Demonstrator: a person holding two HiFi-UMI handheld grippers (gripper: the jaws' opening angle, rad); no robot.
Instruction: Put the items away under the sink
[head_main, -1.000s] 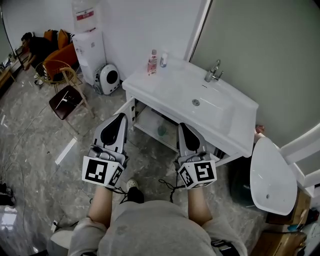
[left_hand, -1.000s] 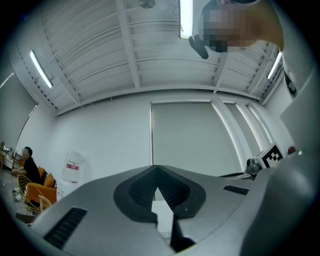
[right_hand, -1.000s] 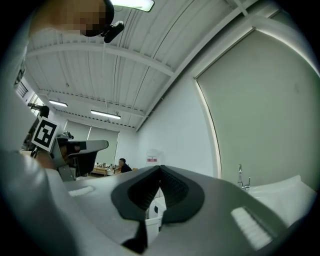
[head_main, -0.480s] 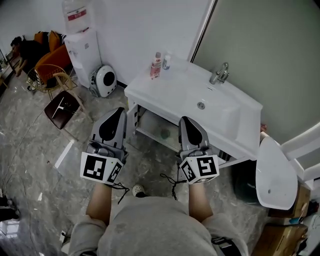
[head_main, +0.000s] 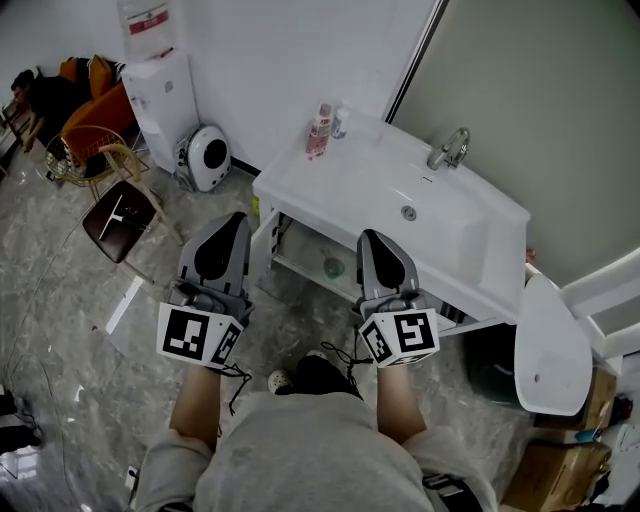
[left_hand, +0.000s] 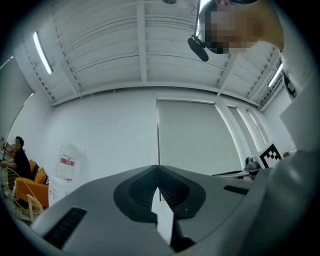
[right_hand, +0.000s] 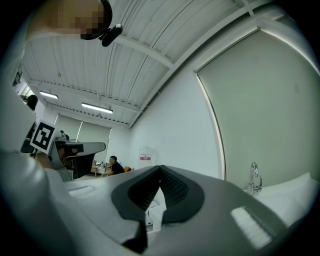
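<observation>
Both tongs pressed together, empty: left gripper, right gripper. Pink bottle upper centre, on sink counter. I'd spread right jaws early, approach level. Green thing in cabinet, maybe bottle.

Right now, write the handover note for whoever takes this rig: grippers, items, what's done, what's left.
Left gripper: fingers together, nothing between them, held out toward the cabinet.
Right gripper: the same, shut and empty.
Items: a pink-labelled bottle and a smaller bottle stand at the back left corner of the sink counter.
The cabinet under the sink is open; one greenish thing lies on its shelf.
Done: at most that one item stowed.
Left: both bottles go into the cabinet.
</observation>
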